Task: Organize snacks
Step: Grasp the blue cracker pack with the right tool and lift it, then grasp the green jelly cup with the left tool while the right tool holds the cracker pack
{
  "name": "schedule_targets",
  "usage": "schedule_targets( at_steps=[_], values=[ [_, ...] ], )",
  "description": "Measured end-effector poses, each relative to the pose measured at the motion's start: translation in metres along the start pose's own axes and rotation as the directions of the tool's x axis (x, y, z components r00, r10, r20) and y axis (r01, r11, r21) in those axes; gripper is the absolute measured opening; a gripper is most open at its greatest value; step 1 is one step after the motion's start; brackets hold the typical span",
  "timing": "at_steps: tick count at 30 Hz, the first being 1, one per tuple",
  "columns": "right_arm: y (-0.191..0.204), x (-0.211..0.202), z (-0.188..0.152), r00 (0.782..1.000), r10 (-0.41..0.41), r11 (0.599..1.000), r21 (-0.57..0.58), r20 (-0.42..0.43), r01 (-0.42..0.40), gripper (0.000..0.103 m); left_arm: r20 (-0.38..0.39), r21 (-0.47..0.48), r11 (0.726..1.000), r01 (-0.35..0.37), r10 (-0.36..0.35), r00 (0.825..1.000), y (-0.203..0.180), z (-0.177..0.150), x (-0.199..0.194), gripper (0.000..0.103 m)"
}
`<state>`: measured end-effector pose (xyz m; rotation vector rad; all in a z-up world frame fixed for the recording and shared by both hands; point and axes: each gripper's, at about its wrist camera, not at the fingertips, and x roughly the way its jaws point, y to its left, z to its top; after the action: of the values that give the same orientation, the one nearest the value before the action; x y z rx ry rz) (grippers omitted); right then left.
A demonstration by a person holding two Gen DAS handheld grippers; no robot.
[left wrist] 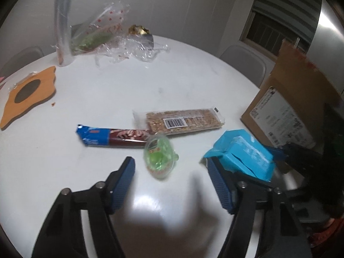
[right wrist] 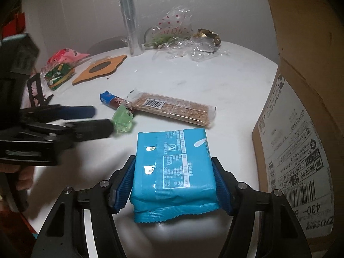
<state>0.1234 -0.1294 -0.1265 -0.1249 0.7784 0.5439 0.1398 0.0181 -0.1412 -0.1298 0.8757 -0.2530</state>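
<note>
My right gripper [right wrist: 173, 178] is shut on a blue snack pack [right wrist: 172, 167] and holds it just above the white table, beside the cardboard box [right wrist: 301, 129]. The pack also shows in the left wrist view [left wrist: 243, 154]. My left gripper [left wrist: 172, 174] is open, its jaws on either side of a green jelly cup [left wrist: 160, 158] that lies on the table; the cup also shows in the right wrist view [right wrist: 123, 119]. Behind it lie a blue-and-brown chocolate bar [left wrist: 111, 137] and a clear-wrapped cereal bar [left wrist: 180, 120].
A tall clear roll [left wrist: 62, 21], crumpled cellophane [left wrist: 129, 49] and a wrapped green item [left wrist: 92, 38] stand at the table's far side. An orange mat [left wrist: 28, 94] lies left. More snack bags [right wrist: 60, 71] sit at the left edge. A chair [left wrist: 243, 60] stands behind.
</note>
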Motion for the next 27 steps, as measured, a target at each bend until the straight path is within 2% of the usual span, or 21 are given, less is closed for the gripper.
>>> schedule_targets(
  at_steps=[2, 4, 11, 15, 18, 20, 27],
  values=[
    [-0.002, 0.0, 0.0, 1.0, -0.002, 1.0, -0.014, 0.003, 0.002, 0.063, -0.013, -0.006, 1.0, -0.014, 0.014, 1.0, -0.001, 0.003, 0.01, 0.054],
    [-0.003, 0.001, 0.0, 1.0, 0.009, 1.0, -0.014, 0.004, -0.008, 0.063, -0.019, -0.011, 0.999, -0.032, 0.032, 0.999, -0.002, 0.005, 0.016, 0.053],
    [-0.007, 0.002, -0.001, 0.999, 0.032, 0.999, -0.014, 0.013, -0.032, 0.063, -0.04, 0.009, 0.996, -0.086, 0.087, 0.995, -0.006, 0.008, 0.029, 0.036],
    [-0.007, 0.002, -0.002, 0.999, 0.034, 0.999, -0.019, 0.017, -0.034, 0.063, -0.041, 0.026, 0.994, -0.102, 0.103, 0.994, -0.006, 0.009, 0.032, 0.035],
    [-0.006, 0.001, -0.003, 0.999, 0.031, 0.999, -0.024, 0.022, -0.03, 0.063, -0.041, 0.048, 0.993, -0.105, 0.107, 0.993, -0.009, 0.008, 0.029, 0.029],
    [-0.006, 0.001, -0.004, 0.999, 0.03, 0.999, -0.021, 0.025, -0.03, 0.063, -0.034, 0.054, 0.994, -0.098, 0.1, 0.994, -0.01, 0.007, 0.023, 0.024],
    [0.005, -0.002, -0.002, 0.999, 0.035, 0.998, -0.045, 0.025, -0.034, 0.063, -0.004, 0.041, 0.996, -0.077, 0.077, 0.997, -0.006, -0.003, 0.005, 0.021]
  ],
)
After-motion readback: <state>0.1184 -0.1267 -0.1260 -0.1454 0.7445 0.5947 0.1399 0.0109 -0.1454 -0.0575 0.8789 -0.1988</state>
